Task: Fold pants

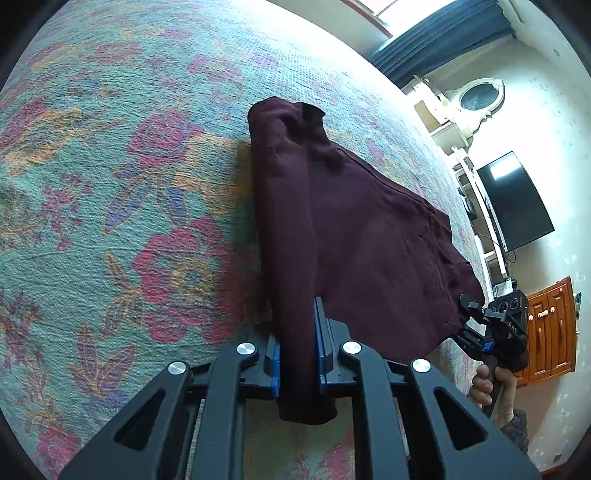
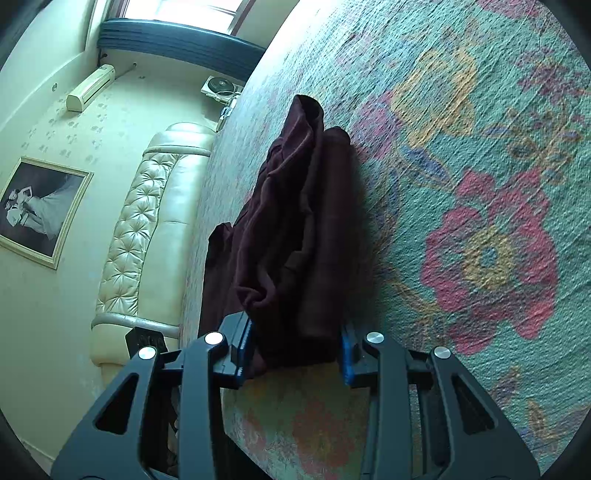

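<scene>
On floral bedspread (image 1: 129, 184), maroon pants (image 1: 351, 229), tufted headboard (image 2: 147, 206)

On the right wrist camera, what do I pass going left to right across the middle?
Framed picture → padded headboard → dark red pants held in the right tongs → flowered bedspread.

Daylight pours from a window (image 1: 417, 11) at the top of both views – blown out to white glare. The wall (image 1: 535, 122) beside it is overexposed. The pants (image 1: 351, 229) cast a soft shadow on the bedspread (image 1: 110, 184). Fisheye bending curves every edge; corners are black.
</scene>
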